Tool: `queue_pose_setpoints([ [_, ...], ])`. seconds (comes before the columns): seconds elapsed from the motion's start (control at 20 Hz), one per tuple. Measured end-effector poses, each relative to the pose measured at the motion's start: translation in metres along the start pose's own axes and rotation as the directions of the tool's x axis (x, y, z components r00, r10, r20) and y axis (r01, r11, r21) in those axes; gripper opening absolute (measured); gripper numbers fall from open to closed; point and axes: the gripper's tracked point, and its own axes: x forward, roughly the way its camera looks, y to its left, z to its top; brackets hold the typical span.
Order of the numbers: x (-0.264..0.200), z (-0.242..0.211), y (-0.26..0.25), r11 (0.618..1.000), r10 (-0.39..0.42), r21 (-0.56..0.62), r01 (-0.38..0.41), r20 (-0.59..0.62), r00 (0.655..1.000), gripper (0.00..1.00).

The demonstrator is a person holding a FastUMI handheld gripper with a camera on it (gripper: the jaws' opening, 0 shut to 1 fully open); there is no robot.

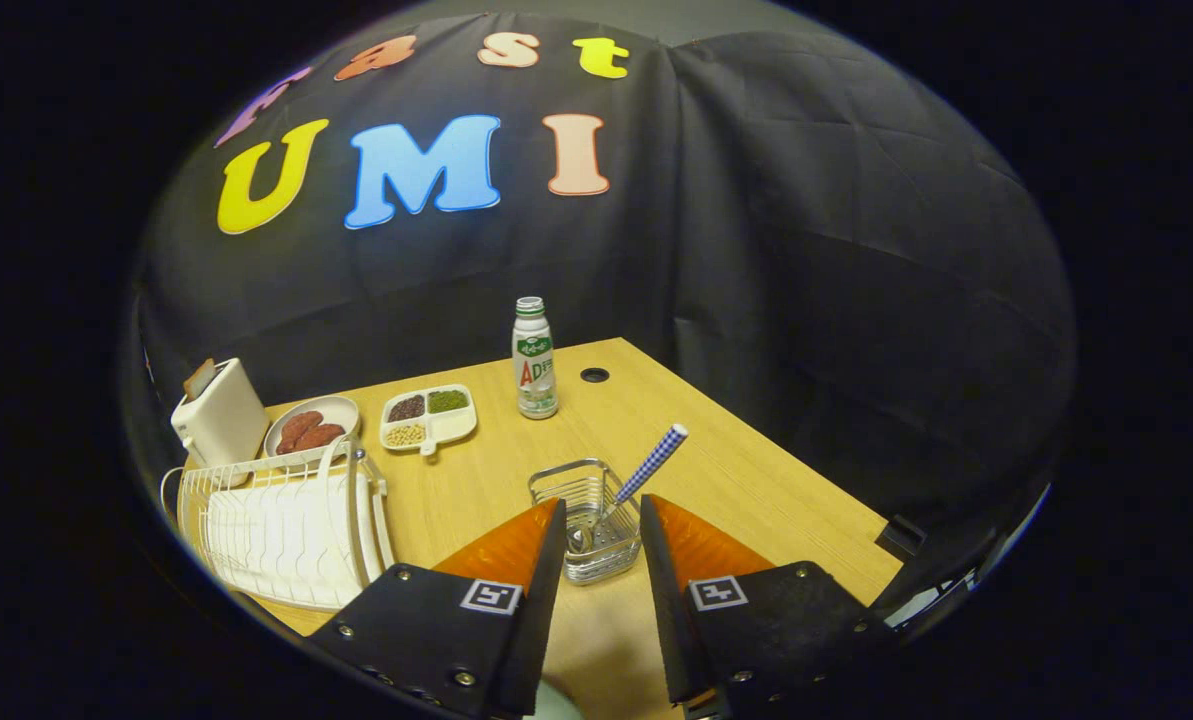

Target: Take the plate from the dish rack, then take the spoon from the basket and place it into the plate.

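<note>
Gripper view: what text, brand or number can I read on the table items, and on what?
Bottle: label print too small and blurred to read.
Gripper, open, fingers flanking the basket holding the spoon: a square black-and-white marker on each side, a pattern, no words.
Toaster, dish rack, sectioned tray: no writing seen.

jaws apart, empty | basket (pixel 588 520) with spoon (pixel 636 480) just ahead

I'm looking into a staged recording booth got up as a kitchen: black cloth is hanging behind a wooden surface (pixel 756 480) carrying a toaster (pixel 218 414), a white dish rack (pixel 281 520) at lower left, and a divided snack tray (pixel 429 417).
</note>
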Motion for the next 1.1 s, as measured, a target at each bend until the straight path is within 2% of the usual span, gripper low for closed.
queue_pose_setpoints([
  [0.3,0.043,0.003,-0.025,0.997,-0.053,0.061,0.056,-0.048,0.997,0.47],
  [0.75,0.093,-0.001,-0.019,0.988,-0.030,0.148,0.046,-0.108,0.994,0.47],
  [0.8,0.093,0.001,-0.018,0.987,-0.021,0.158,0.038,-0.107,0.994,0.40],
  [0.85,0.100,0.002,-0.017,0.986,-0.017,0.162,0.034,-0.105,0.994,0.37],
  [0.9,0.102,0.002,-0.016,0.986,-0.021,0.161,0.038,-0.106,0.994,0.25],
  [0.95,0.102,0.003,-0.013,0.986,-0.012,0.166,0.029,-0.106,0.994,0.25],
  [1.05,0.105,0.002,-0.011,0.988,-0.029,0.146,0.045,-0.116,0.993,0.13],
  [1.1,0.107,0.006,-0.005,0.988,-0.003,0.153,0.019,-0.105,0.994,0.13],
])
